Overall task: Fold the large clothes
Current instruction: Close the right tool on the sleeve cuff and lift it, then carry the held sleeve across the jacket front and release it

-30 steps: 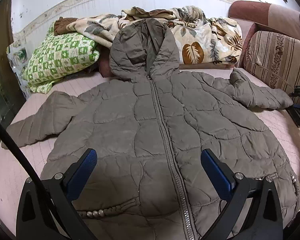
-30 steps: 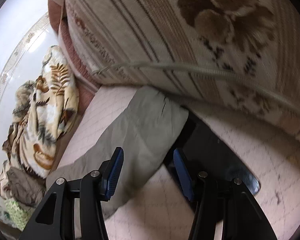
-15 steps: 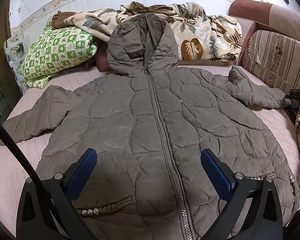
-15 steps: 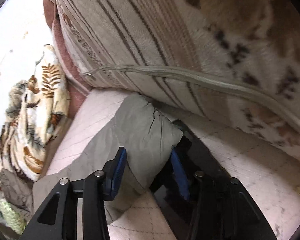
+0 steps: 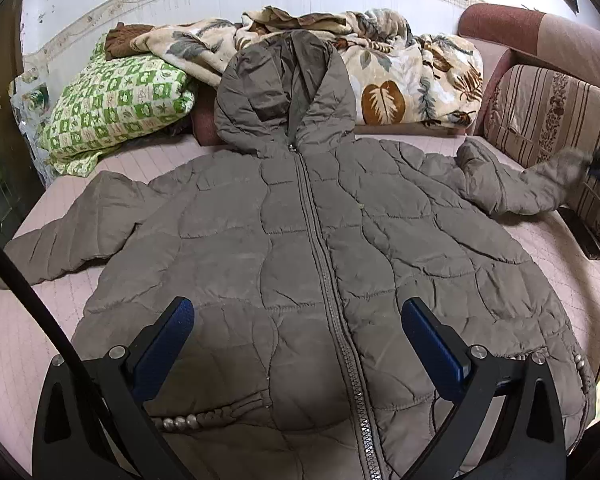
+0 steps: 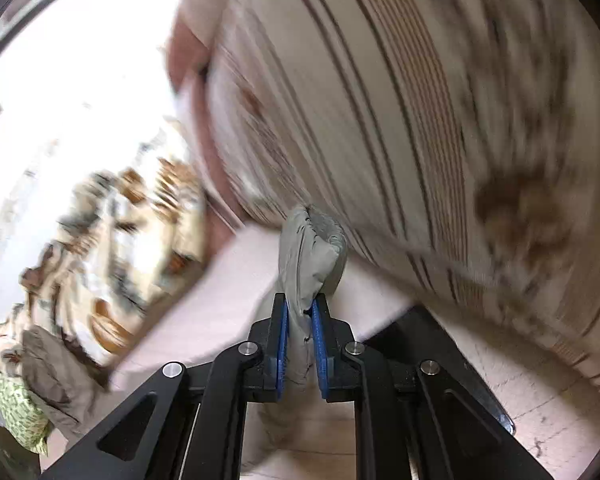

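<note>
While the right gripper (image 6: 299,322) pinches the cuff of the sleeve (image 6: 310,252), the jacket (image 5: 300,248) lies zipped, face up on the bed (image 5: 16,344); the left gripper (image 5: 298,334) hangs spread wide above its hem; best carry the cuff across the chest, keeping it taut; no readable labels or writing.

I see a bed (image 5: 16,344) with a pink quilted cover, running under and ahead of my left hand-held gripper (image 5: 298,320). A brown jacket (image 5: 292,248) lies flat on it, straight ahead of that gripper, hood at the far end. Far left sits a green pillow (image 5: 116,100); far ahead, a leaf-print blanket (image 5: 400,76). To the right a striped cushion (image 5: 548,116) stands at the bed's edge, with a flat black object (image 5: 582,236) beside it.
</note>
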### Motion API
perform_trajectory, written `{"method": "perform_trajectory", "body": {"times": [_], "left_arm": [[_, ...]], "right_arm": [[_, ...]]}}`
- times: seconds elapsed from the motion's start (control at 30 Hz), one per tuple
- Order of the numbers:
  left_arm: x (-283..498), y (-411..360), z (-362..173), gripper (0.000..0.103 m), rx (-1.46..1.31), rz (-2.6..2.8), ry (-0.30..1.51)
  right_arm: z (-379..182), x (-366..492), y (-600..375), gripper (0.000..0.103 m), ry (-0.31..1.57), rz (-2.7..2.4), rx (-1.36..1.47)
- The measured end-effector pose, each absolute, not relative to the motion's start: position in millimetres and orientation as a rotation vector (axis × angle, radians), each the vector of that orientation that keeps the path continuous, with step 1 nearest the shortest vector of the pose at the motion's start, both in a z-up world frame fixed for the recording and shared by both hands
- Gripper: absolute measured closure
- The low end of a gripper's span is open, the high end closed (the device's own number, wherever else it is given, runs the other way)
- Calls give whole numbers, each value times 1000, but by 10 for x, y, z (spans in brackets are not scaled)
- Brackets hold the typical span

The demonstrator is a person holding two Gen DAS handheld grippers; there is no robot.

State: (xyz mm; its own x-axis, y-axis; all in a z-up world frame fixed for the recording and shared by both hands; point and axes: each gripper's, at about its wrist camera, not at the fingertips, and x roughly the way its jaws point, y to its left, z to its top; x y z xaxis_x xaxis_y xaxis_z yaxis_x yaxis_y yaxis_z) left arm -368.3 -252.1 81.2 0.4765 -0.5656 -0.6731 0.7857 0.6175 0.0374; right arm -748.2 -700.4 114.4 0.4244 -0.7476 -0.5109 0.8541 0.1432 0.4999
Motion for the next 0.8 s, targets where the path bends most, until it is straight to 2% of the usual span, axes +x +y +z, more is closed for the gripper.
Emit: {"method": "perform_trajectory", "body": {"times": [0.17,0.4,0.8], "left_arm": [[-3707,-2491,854,0,356,-847,651],[-3726,-2436,906,0,345,-832,620],[-3694,-2384,1023,0,312,-811,576]], "right_arm": [[1789,-7398,-6610,91,61,-1103,716],[2305,-7198,-6206,91,10,-981,631],[2561,-6852,-5860,91,3,-874,599]]}}
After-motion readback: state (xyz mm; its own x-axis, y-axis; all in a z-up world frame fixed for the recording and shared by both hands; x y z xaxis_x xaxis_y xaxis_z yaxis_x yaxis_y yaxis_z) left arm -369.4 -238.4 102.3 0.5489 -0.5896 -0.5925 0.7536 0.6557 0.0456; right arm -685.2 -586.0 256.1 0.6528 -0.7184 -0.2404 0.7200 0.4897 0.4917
